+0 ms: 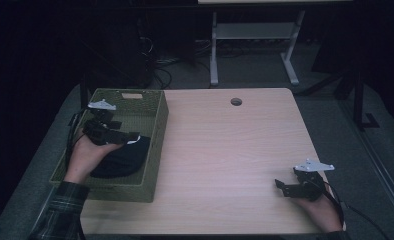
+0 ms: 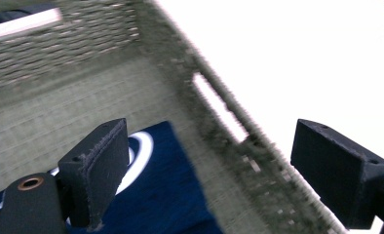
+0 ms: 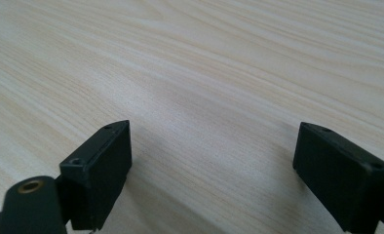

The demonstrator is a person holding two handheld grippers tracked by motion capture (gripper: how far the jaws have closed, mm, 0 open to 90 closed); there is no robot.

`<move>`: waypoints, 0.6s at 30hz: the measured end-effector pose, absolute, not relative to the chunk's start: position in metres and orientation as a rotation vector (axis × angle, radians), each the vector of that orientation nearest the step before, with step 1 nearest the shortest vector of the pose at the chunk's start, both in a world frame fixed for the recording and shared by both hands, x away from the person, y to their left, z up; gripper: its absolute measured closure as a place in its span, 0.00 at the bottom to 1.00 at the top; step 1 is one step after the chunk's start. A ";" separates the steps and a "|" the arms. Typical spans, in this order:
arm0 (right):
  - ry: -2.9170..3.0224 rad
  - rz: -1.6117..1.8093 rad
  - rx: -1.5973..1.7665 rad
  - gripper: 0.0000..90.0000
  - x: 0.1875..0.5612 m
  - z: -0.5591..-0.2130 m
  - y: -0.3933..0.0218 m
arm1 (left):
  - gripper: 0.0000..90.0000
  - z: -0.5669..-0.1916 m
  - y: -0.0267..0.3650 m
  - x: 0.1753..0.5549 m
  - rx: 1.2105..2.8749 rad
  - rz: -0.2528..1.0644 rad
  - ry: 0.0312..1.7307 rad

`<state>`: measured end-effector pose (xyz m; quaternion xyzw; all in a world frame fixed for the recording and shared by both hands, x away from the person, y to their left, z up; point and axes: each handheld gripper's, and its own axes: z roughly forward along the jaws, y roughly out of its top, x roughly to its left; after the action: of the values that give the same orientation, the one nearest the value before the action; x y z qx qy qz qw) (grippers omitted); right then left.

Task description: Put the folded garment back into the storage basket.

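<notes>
Left gripper [image 1: 119, 136] hovers inside the basket [image 1: 152, 145] at the table's left, jaws wide and empty, straddling the basket's right wall in its own view, likely a reach or release pose over the dark cloth [image 1: 122, 159]. The cloth, navy with a white band, lies on the basket floor at the near end. Right gripper [image 1: 283, 186] rests low at the near right of the table [image 1: 225, 150], jaws wide, nothing between them, apparently parked clear of the work.

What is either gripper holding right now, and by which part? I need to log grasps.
Nothing is held. The left gripper hovers with jaws open above the dark blue cloth in the woven basket; the right gripper stands open over the bare table.
</notes>
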<state>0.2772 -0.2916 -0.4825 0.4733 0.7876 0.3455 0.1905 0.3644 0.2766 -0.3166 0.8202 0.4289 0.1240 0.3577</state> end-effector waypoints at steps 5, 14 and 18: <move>2.213 0.970 1.330 0.15 0.277 -0.483 -0.292 | 0.15 -0.320 0.257 0.363 2.123 0.308 1.064; 2.217 0.971 1.326 0.15 0.277 -0.483 -0.292 | 0.16 -0.326 0.207 0.358 2.116 0.261 0.969; 2.217 0.971 1.326 0.15 0.277 -0.483 -0.292 | 0.16 -0.331 0.190 0.355 2.133 0.257 0.935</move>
<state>0.2774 -0.2917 -0.4825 0.4718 0.7886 0.3456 0.1898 0.3549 0.1896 -0.3310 0.8388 0.3676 0.1012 0.3887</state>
